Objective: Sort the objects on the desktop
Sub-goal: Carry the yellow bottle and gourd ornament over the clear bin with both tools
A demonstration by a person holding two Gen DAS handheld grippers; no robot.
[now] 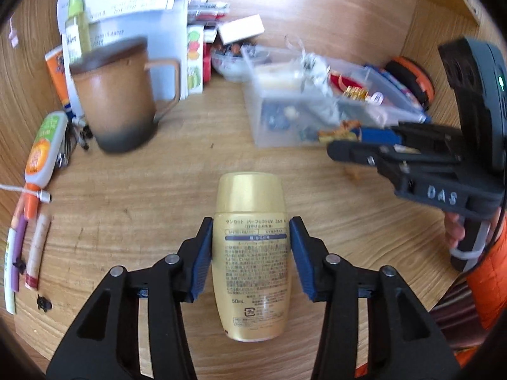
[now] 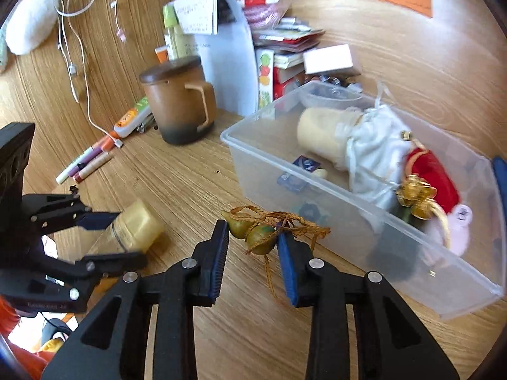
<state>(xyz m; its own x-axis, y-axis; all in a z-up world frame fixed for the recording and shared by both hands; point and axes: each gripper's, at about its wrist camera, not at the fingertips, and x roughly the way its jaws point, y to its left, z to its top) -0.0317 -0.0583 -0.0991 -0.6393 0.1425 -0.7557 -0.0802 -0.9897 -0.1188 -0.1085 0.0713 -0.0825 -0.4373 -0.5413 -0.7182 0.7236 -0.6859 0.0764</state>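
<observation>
Straddling a gold sunscreen bottle (image 1: 252,253) that lies flat on the wooden desk (image 1: 158,190), the left gripper (image 1: 251,253) has a blue pad at each side of the bottle's body; whether they press or only flank it I cannot tell (the left pad looks to touch, the right shows a sliver of gap). The right gripper (image 2: 253,240) is clamped on a small greenish-gold gourd charm (image 2: 253,231) with tangled brown cord, held just in front of the clear plastic bin's (image 2: 317,196) near wall. Inside the bin lie a cream jar, white cloth and a red pouch. A lidded brown mug (image 2: 180,107) stands behind, left of the bin, with markers (image 2: 85,164) further left.
</observation>
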